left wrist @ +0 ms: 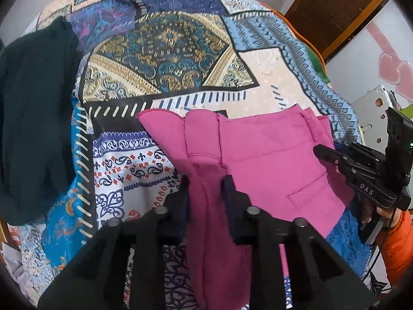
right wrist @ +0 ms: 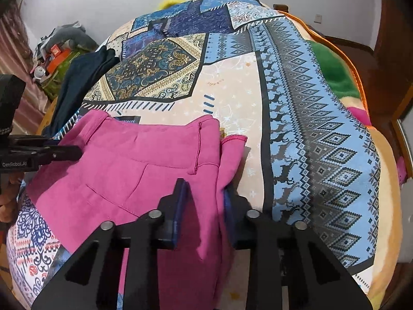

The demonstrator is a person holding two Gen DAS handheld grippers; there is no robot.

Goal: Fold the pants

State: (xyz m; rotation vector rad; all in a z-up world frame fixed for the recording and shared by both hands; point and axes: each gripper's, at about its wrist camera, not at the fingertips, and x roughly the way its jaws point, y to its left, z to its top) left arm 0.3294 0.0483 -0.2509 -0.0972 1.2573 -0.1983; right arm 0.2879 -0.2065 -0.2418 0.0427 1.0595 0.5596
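Observation:
Pink pants [left wrist: 271, 149] lie bunched on a patterned bedspread [left wrist: 165, 51], waistband end toward me. In the left wrist view my left gripper [left wrist: 206, 188] is shut on a fold of the pink cloth at the pants' left side, and the fabric hangs down between the black fingers. The right wrist view shows the same pants [right wrist: 129, 155], with my right gripper [right wrist: 205, 193] shut on their right edge and cloth pinched between the blue pads. Each gripper shows in the other's view: the right one [left wrist: 320, 151] at the right, the left one [right wrist: 77, 152] at the left.
A dark teal garment [left wrist: 33, 103] lies along the left side of the bed [right wrist: 82, 77]. A green and orange blanket [right wrist: 333, 72] covers the bed's right edge. An orange sleeve [left wrist: 397, 242] holds the right gripper. Clutter [right wrist: 54, 54] sits by the wall at left.

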